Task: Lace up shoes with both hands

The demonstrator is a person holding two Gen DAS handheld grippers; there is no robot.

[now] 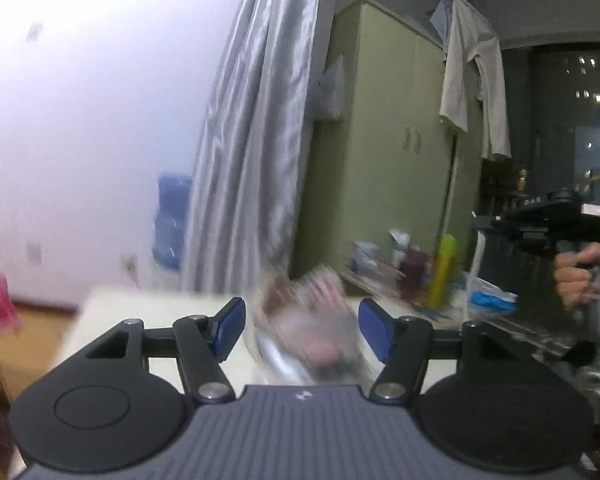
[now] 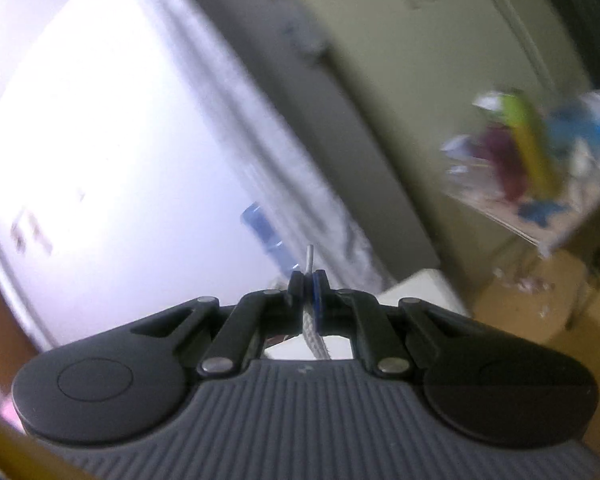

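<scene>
In the left wrist view a blurred pink and grey shoe [image 1: 312,320] lies on a pale table [image 1: 148,304], between and just beyond the blue pads [image 1: 232,328] of my left gripper [image 1: 302,320]. That gripper is open and the pads do not press on the shoe. At the right edge a hand [image 1: 576,280] holds my right gripper [image 1: 478,222] raised, with a pale lace [image 1: 476,268] hanging below it. In the right wrist view my right gripper [image 2: 309,280] is shut on the white shoelace [image 2: 314,332]. The lace tip [image 2: 310,256] sticks out past the fingertips.
A green cupboard [image 1: 380,140] and a silver curtain [image 1: 252,140] stand behind the table. To the right is a cluttered surface with a yellow-green bottle [image 1: 444,272], a dark red cup [image 1: 414,272] and blue items [image 1: 492,300]. Cardboard boxes [image 2: 540,300] are on the floor.
</scene>
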